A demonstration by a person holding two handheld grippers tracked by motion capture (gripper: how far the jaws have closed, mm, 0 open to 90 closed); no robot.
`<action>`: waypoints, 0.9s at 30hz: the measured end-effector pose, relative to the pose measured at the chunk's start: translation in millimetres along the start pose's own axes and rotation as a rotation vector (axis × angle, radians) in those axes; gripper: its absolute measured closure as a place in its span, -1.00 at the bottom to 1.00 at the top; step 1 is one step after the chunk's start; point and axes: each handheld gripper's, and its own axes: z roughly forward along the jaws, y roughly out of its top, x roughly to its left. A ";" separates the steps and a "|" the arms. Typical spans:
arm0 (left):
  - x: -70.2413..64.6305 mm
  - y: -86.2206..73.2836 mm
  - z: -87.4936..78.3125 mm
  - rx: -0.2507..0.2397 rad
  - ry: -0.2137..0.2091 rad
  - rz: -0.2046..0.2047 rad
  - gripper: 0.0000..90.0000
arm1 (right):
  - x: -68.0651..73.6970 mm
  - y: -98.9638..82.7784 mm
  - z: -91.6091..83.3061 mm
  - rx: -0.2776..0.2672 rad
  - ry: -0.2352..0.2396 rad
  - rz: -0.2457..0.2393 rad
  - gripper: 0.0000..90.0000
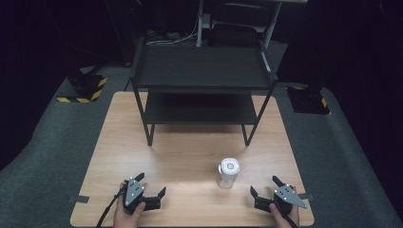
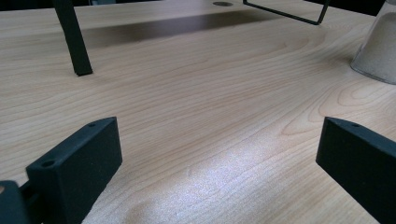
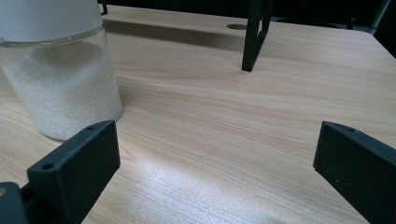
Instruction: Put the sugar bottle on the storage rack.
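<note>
Clear glass jar (image 1: 228,174) of white grains, white-lidded, upright on the wooden counter (image 1: 190,156) between spread, empty left gripper (image 1: 151,186) and right gripper (image 1: 263,186); likely weighty, slick, breakable, best gripped mid-body.

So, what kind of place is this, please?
Probably a lab or test workspace, not a home: a wooden table standing on grey carpet, a black metal shelf rack on it, yellow-and-black hazard-striped bases on the floor, and dark surroundings.
</note>
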 end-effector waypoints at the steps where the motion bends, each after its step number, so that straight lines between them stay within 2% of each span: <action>1: -0.1 -0.1 -0.1 0.000 0.000 0.002 -0.99 | 0.3 0.8 -0.3 -0.003 -0.001 0.004 -1.00; 4: 0.1 -0.2 -0.1 -0.001 -0.002 0.002 -0.99 | 5.7 9.7 -3.7 -0.013 -0.021 0.005 -1.00; 9: 0.5 0.1 -0.1 0.001 -0.004 0.001 -0.99 | 11.1 22.5 -7.8 -0.054 -0.016 0.018 -1.00; 12: 0.8 -0.1 -0.1 0.000 -0.006 0.001 -0.99 | 14.8 29.7 -9.3 -0.071 -0.022 0.002 -1.00; 14: 1.4 -0.2 -0.1 -0.001 -0.008 -0.002 -0.99 | 16.3 36.8 -10.8 -0.092 -0.011 0.004 -1.00; 16: 2.1 -0.1 -0.1 0.000 -0.011 -0.004 -0.99 | 20.9 48.1 -13.2 -0.119 -0.003 -0.014 -1.00; 22: 3.0 -0.4 -0.2 -0.002 -0.015 -0.004 -0.99 | 32.4 65.0 -15.8 -0.156 0.026 -0.029 -1.00; 27: 3.8 -0.7 -0.3 -0.003 -0.019 -0.008 -0.99 | 42.3 68.3 -12.4 -0.157 0.045 -0.029 -1.00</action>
